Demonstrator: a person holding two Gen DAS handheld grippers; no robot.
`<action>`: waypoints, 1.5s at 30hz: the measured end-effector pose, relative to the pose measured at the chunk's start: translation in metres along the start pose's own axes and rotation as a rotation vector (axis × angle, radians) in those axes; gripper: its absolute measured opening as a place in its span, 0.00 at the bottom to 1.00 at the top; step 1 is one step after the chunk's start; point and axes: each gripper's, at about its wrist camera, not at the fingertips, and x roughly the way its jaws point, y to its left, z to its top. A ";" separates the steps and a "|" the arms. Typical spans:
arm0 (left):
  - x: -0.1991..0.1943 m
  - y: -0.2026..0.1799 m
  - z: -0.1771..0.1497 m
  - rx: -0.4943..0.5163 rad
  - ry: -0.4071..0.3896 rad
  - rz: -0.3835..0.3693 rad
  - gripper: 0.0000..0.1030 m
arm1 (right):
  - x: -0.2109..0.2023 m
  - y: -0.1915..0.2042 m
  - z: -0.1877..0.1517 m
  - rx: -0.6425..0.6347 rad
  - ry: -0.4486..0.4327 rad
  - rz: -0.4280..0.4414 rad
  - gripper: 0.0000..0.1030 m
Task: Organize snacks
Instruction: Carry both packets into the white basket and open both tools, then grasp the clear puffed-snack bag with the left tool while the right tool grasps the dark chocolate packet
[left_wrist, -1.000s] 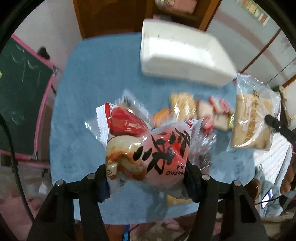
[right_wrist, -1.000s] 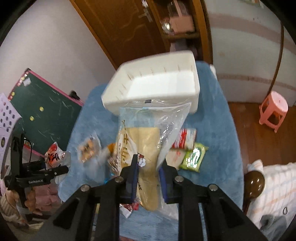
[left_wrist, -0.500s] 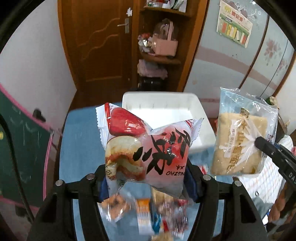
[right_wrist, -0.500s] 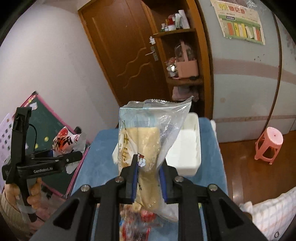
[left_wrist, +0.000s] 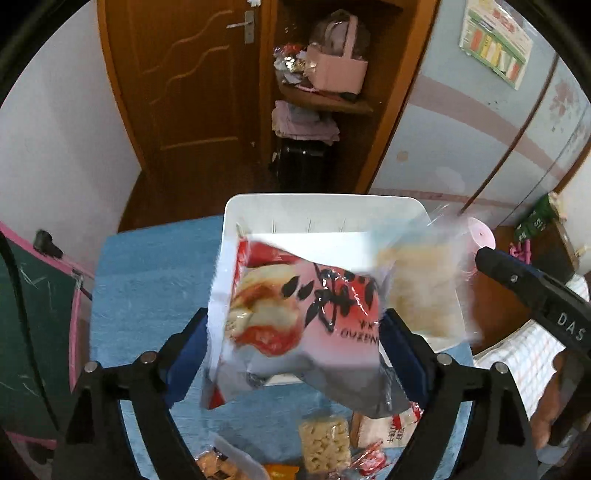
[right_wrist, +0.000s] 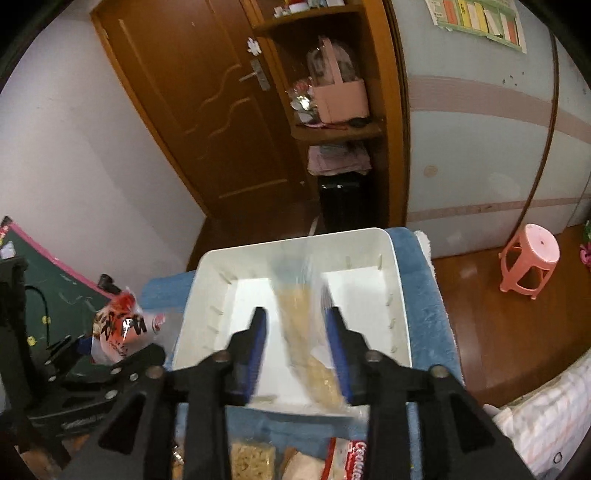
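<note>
My left gripper (left_wrist: 295, 328) has its jaws spread wide, and the red-and-white bun packet (left_wrist: 295, 317) is blurred and tilted between them, over the near rim of the white bin (left_wrist: 321, 206). My right gripper (right_wrist: 295, 328) is open; the clear bag of pale bread (right_wrist: 310, 332) is blurred and dropping between its fingers into the white bin (right_wrist: 395, 280). That bag also shows in the left wrist view (left_wrist: 424, 291), in the bin's right side. The bun packet (right_wrist: 118, 325) and the left gripper show at the left in the right wrist view.
The bin stands on a blue towel-covered table (left_wrist: 147, 280). Several snack packets (left_wrist: 325, 443) lie on the near side of the table (right_wrist: 255, 461). A green chalkboard (left_wrist: 33, 325) leans at the left. A pink stool (right_wrist: 532, 258) stands on the floor at the right.
Both grippers moved over the bin and opened. The bread bag left the right gripper and falls into the bin. The bun packet has tipped loose between the left fingers.
</note>
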 end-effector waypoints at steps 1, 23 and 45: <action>0.003 0.003 0.000 -0.015 0.015 0.008 0.86 | 0.002 0.001 0.000 -0.005 -0.001 -0.008 0.43; -0.104 -0.005 -0.062 0.009 -0.148 0.045 0.86 | -0.089 0.025 -0.061 -0.122 -0.031 0.051 0.48; -0.119 -0.011 -0.260 -0.031 0.003 0.000 0.86 | -0.119 0.020 -0.216 -0.192 0.081 0.106 0.48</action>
